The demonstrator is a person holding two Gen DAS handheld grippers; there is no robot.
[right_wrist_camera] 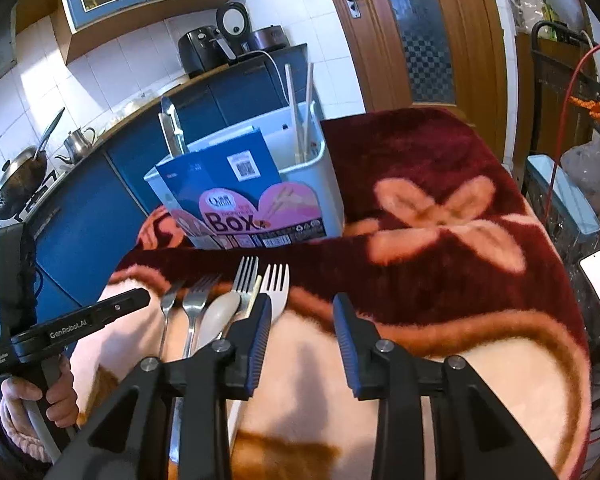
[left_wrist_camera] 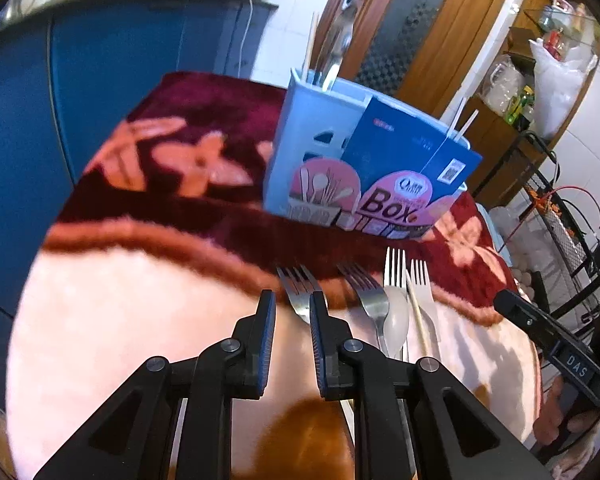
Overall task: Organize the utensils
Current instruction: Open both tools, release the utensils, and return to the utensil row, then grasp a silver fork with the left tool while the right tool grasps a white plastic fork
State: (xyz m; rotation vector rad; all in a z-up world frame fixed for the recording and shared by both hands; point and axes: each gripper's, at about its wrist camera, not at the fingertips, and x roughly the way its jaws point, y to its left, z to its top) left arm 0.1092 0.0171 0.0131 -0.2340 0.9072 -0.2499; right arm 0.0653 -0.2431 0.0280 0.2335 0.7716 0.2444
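Risk: forks (left_wrist_camera: 300, 292) lie touching side by side on plush blanket (left_wrist_camera: 140, 320), near utensil box (left_wrist_camera: 364, 168); narrow left gripper (left_wrist_camera: 292, 312), empty, may snag two. Right gripper (right_wrist_camera: 302, 316) moderately parted, empty (beside white fork (right_wrist_camera: 274, 288)). Legible: "Box" on caddy sleeve, "GenRobot.AI", "DAS" on gripper bodies.

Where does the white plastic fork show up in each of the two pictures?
Left wrist view: white fork, right of centre, last in the row of cutlery.
Right wrist view: white fork, left of centre, beside the near finger.
Shared landmark: the utensil box behind it.
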